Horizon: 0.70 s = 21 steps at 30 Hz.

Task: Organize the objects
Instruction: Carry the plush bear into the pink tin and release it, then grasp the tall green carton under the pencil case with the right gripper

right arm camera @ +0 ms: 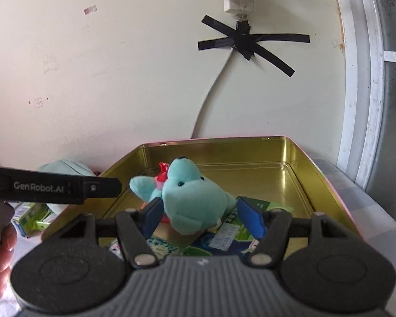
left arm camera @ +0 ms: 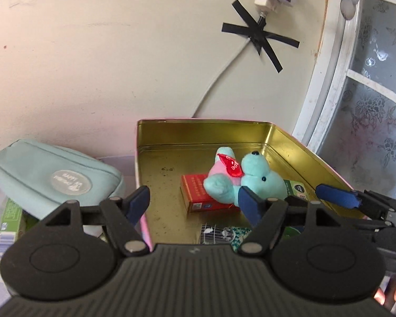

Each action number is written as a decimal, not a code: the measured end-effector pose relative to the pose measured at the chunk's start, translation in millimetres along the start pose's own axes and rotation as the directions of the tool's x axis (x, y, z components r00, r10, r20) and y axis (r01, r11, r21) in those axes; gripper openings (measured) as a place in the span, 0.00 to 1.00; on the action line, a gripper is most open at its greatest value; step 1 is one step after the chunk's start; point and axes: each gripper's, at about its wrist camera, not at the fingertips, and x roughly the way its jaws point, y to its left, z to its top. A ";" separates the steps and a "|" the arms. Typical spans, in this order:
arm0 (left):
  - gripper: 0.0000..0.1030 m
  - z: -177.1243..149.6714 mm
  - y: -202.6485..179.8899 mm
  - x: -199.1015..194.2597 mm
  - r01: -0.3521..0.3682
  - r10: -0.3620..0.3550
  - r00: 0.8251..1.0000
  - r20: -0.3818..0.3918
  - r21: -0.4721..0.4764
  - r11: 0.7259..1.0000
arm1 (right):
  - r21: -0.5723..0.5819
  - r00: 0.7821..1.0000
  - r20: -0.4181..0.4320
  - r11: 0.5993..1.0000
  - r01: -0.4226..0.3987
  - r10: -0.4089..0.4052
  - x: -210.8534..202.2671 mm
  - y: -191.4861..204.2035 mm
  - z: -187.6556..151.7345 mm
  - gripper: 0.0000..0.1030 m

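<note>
The soft, light turquoise plush toy (right arm camera: 195,198) lies in the gold metal tin (right arm camera: 298,182); both claws, left claw (left arm camera: 192,203) and right claw (right arm camera: 198,218), stand released; its squashy body is probably the best place to grip.

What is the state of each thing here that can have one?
Gold tin: lid off, partly filled.
Plush toy: lying on the red box.
Teal pouch: closed, outside the tin.
Left gripper: jaws open, empty.
Right gripper: jaws open around the toy.

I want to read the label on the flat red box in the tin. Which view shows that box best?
The left wrist view: the flat red cardboard box shows its top and front under the turquoise plush toy. In the right wrist view, the toy hides it.
</note>
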 end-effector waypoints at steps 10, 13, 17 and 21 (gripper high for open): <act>0.73 -62.3 104.8 -75.6 -0.153 0.153 0.988 -0.006 -0.129 0.980 | -0.071 0.978 0.024 0.976 -0.207 0.209 -45.5 71.4 -13.6 0.62; 0.73 -80.8 135.7 -79.9 -0.306 0.302 0.952 -0.053 -0.111 0.946 | -0.118 0.961 -0.009 0.954 -0.274 0.275 -44.8 106.2 -19.0 0.62; 0.73 -97.5 174.5 -84.0 -0.436 0.427 0.899 -0.093 -0.124 0.891 | -0.173 0.939 -0.088 0.924 -0.342 0.332 -33.2 150.8 -31.9 0.62; 0.74 -101.9 194.1 -90.5 -0.429 0.423 0.903 -0.076 -0.216 0.877 | -0.157 0.917 -0.188 0.910 -0.383 0.353 -8.2 185.6 -40.2 0.61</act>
